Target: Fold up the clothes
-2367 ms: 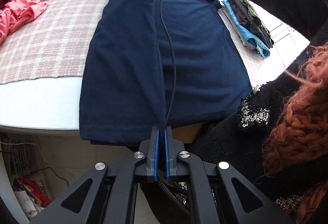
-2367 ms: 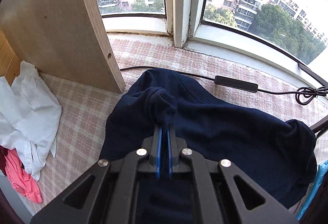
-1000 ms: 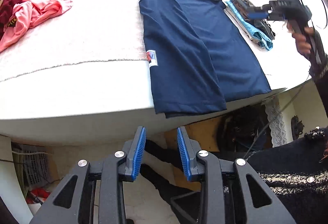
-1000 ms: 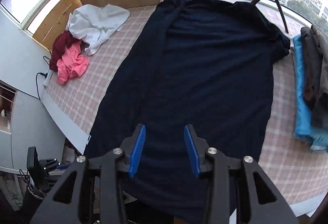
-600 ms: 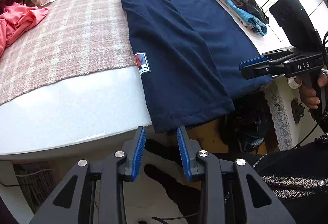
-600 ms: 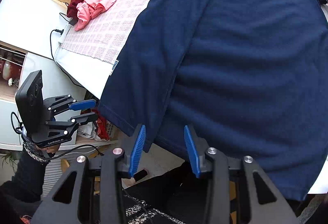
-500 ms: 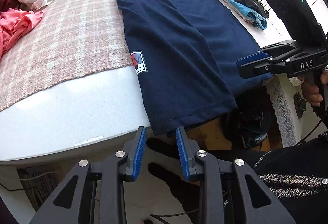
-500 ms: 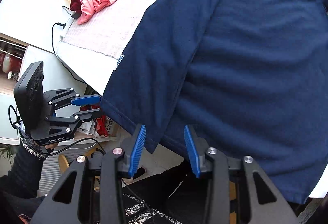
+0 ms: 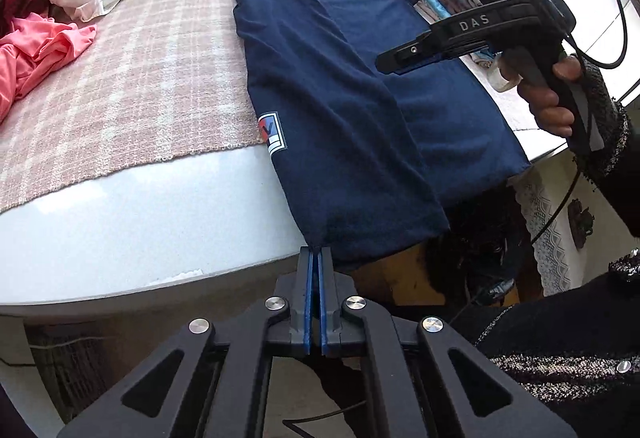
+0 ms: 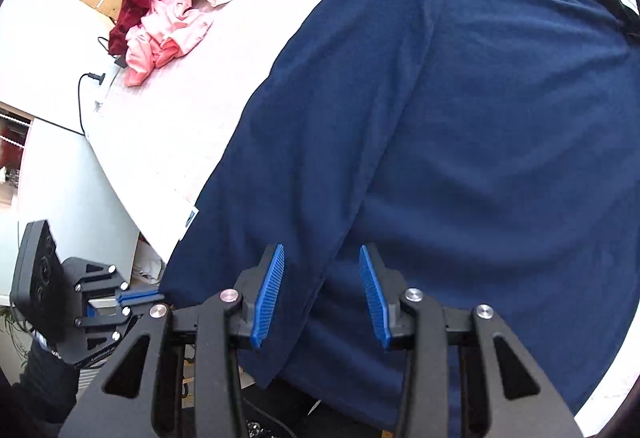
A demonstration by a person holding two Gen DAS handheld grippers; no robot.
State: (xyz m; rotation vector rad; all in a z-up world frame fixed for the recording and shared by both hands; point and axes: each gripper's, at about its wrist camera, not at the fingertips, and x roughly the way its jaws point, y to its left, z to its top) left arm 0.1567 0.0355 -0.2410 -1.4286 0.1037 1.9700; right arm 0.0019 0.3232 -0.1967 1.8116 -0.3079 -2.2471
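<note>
The left gripper (image 9: 315, 258) is clamped on the navy shirt's (image 9: 340, 109) near hem corner at the surface (image 9: 120, 234) edge. The right gripper (image 10: 322, 292) hovers spread above the hem; pink clothes (image 10: 164, 37) lie far left.

A navy blue shirt (image 9: 360, 85) was spread flat, lengthwise, ahead of the left gripper (image 9: 315, 258), with its left side folded inward as a long panel over the body. A small red, white and blue label (image 9: 271, 129) was shown on its left edge. Its hem overhung the near edge, and the near left corner of that hem was pinched between the closed left jaws. The folded panel's edge ran between the parted pads (image 10: 270, 294) of the right gripper (image 10: 322, 294), which was held just above the cloth.
</note>
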